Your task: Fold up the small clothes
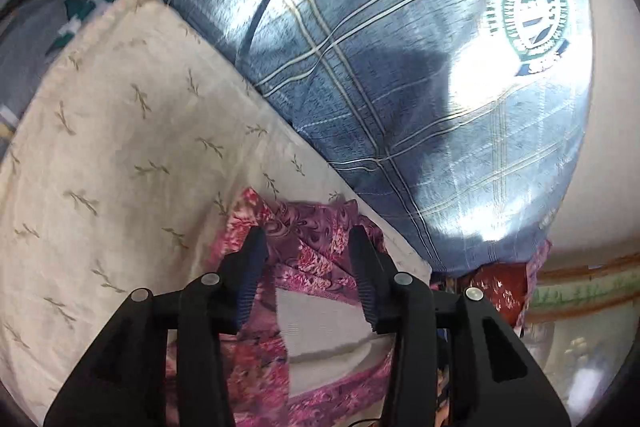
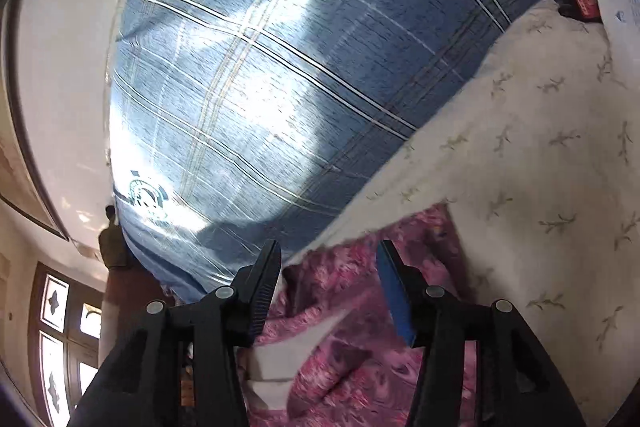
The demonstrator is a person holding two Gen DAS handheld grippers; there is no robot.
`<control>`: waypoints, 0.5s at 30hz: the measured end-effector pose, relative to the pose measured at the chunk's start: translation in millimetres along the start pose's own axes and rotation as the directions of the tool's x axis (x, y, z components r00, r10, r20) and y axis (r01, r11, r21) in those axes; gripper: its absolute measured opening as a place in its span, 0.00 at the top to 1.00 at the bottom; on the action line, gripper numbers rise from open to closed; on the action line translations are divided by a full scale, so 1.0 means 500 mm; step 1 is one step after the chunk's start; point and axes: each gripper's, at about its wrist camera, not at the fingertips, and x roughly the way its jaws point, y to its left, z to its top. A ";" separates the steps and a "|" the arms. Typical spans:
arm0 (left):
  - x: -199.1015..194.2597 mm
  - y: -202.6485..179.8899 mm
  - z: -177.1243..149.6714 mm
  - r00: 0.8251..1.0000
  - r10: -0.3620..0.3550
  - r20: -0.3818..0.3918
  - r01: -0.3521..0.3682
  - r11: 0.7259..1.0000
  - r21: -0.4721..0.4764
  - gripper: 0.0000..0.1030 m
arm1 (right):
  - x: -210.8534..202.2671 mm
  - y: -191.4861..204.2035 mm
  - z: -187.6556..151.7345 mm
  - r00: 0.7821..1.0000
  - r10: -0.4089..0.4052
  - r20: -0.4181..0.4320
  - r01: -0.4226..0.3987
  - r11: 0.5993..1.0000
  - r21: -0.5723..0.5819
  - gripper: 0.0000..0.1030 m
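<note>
Left wrist view has your left gripper (image 1: 306, 239) jaws apart over the pink floral garment (image 1: 316, 259) lying on the cream cloth (image 1: 120, 131), right gripper (image 2: 328, 251) likewise apart, so I'd smooth that fold flat before regripping.

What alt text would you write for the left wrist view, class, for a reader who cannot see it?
The left tool, open, hangs over a pink flowered garment with a white patch, not gripping it. The garment lies on a cream cloth with a leaf print, beside a blue checked bedsheet lit by sun.
</note>
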 end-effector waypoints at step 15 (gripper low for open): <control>0.059 -0.087 -0.161 0.942 0.238 -0.235 -0.109 0.883 0.457 0.41 | 0.075 0.011 -0.057 0.934 -0.357 -0.029 0.313 0.853 -0.417 0.45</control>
